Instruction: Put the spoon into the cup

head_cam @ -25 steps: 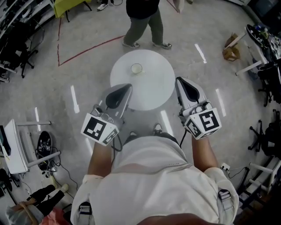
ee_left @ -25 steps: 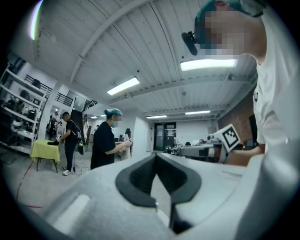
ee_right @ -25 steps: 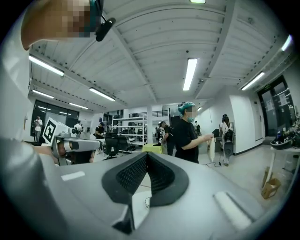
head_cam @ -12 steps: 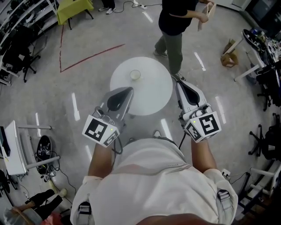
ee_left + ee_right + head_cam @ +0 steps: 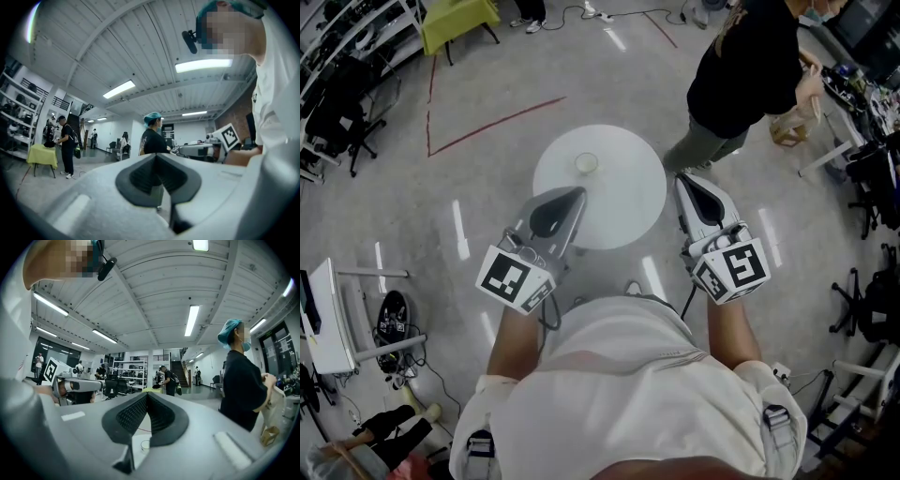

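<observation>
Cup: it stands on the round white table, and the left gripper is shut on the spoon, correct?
Not quite. The cup does stand on the round white table, but the left gripper is shut on nothing. The left gripper view shows its jaws together with no spoon between them.

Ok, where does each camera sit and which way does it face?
Head view: on the person's head, facing steeply down at the round table and cup; the torso, left gripper and right gripper show.
Left gripper view: on the left gripper, facing roughly level along its shut jaws into the room; torso at right.
Right gripper view: on the right gripper, facing along its shut jaws toward the cup.
Shared: all three catch the bystander in black.
</observation>
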A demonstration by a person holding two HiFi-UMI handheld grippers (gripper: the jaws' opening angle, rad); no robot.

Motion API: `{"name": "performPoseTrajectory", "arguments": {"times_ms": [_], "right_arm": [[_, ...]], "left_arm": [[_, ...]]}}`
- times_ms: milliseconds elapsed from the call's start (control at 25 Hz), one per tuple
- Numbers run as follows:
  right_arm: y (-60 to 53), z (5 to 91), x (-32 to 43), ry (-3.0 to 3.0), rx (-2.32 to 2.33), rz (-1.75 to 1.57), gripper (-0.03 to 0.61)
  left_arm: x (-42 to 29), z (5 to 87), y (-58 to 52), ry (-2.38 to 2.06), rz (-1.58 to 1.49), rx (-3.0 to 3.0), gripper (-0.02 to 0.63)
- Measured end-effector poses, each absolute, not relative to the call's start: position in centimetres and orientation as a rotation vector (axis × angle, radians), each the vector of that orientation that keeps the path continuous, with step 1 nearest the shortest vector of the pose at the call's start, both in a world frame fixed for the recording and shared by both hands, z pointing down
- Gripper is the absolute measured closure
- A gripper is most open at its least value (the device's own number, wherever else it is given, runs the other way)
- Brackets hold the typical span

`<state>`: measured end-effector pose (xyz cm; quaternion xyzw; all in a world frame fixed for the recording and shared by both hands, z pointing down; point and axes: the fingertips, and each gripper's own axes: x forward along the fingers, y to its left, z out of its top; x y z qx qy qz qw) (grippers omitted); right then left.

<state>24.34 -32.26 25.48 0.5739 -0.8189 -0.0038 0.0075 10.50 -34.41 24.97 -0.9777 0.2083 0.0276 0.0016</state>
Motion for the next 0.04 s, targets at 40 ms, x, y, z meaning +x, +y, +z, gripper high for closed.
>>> {"name": "performPoseTrajectory", "arguments": {"times_ms": [40], "right_arm": [[-32.27, 25.49, 24.47, -2.56, 1.794, -0.012, 0.572]], "left_arm": [[10.66, 24.97, -34.4, 0.652, 0.087, -3.07, 0.612]]}}
